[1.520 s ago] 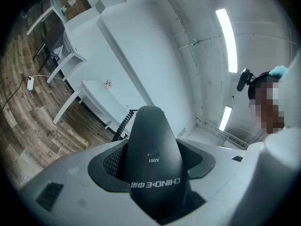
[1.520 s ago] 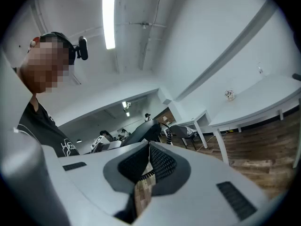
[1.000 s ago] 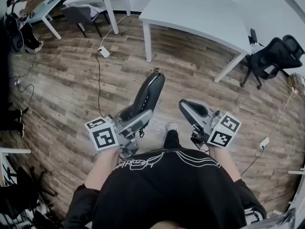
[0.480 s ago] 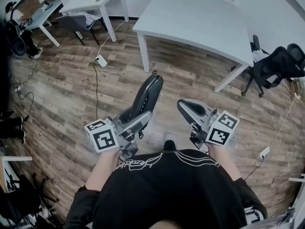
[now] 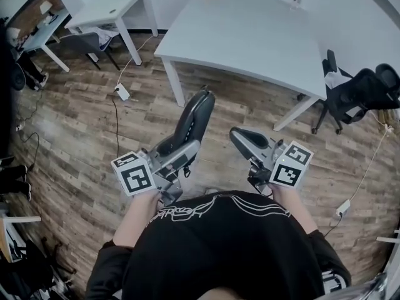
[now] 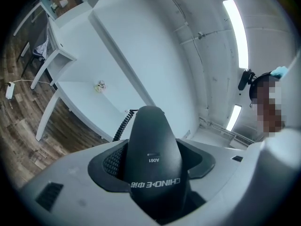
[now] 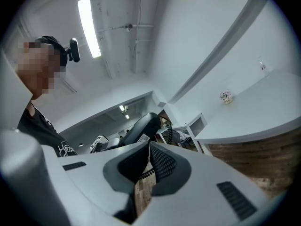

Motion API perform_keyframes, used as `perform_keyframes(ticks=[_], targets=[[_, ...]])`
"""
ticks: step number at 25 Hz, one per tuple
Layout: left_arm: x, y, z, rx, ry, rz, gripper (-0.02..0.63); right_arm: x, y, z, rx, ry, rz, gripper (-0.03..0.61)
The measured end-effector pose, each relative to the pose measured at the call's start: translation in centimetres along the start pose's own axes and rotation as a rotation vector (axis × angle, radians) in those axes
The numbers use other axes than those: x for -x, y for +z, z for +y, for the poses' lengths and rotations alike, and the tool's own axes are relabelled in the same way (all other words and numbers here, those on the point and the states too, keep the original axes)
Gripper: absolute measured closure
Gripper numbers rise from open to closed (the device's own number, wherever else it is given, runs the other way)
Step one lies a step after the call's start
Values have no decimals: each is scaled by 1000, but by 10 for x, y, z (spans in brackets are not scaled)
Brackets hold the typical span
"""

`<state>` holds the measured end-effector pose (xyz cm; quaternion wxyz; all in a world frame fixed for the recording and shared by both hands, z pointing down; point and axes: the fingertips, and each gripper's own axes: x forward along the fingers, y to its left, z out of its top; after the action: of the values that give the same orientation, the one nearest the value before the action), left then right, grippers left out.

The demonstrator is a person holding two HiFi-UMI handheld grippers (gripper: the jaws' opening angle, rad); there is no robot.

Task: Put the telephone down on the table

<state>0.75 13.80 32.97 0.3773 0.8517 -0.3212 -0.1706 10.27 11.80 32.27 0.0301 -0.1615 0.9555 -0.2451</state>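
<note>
You held a black plastic telephone handset (image 5: 194, 120) in your left gripper (image 5: 176, 155). Its jaws stood wide and were clamped on the handset's lower end. The rest of the handset jutted forward and upward, unsupported. It hung over the brown wood-plank floor (image 5: 81, 136), near the front edge of the large white rectangular table (image 5: 250, 30) but not yet above it.

Your right gripper (image 5: 240, 137) was level beside the left one. Its jaws were drawn together and held nothing.

In the left gripper view, a black coiled cord (image 6: 123, 121) showed just behind the handset. Where it ran could not be seen.

Several things could have gone wrong from there:

- **Pivot or slide:** The grip was on one end only, so a jolt or sudden stop could have made the long free end turn or slip in the pads.
- **Early release:** Letting go before the handset cleared the table edge would have dropped it onto the floor.
- **Low approach:** Coming in too low could have knocked the handset's tip against the table's edge or its white leg (image 5: 177, 86).
- **Cord snag:** The cord could have caught or pulled tight and tugged the handset off line.
- **Edge placement:** Laid close to the rim, the rounded handset could have rolled or been dragged off by the cord's weight.
</note>
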Motion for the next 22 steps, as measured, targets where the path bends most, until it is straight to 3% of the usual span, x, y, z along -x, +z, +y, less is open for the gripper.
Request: perform_keyframes(ticks=[8, 17, 22], targets=[[-32, 5, 8, -1, -13, 25, 324, 4, 14, -31, -2, -9, -10, 538], [-49, 20, 42, 16, -33, 22, 324, -4, 20, -64, 11, -66, -17, 538], [-85, 40, 78, 42, -65, 57, 324, -24, 26, -110, -12, -111, 5, 538]])
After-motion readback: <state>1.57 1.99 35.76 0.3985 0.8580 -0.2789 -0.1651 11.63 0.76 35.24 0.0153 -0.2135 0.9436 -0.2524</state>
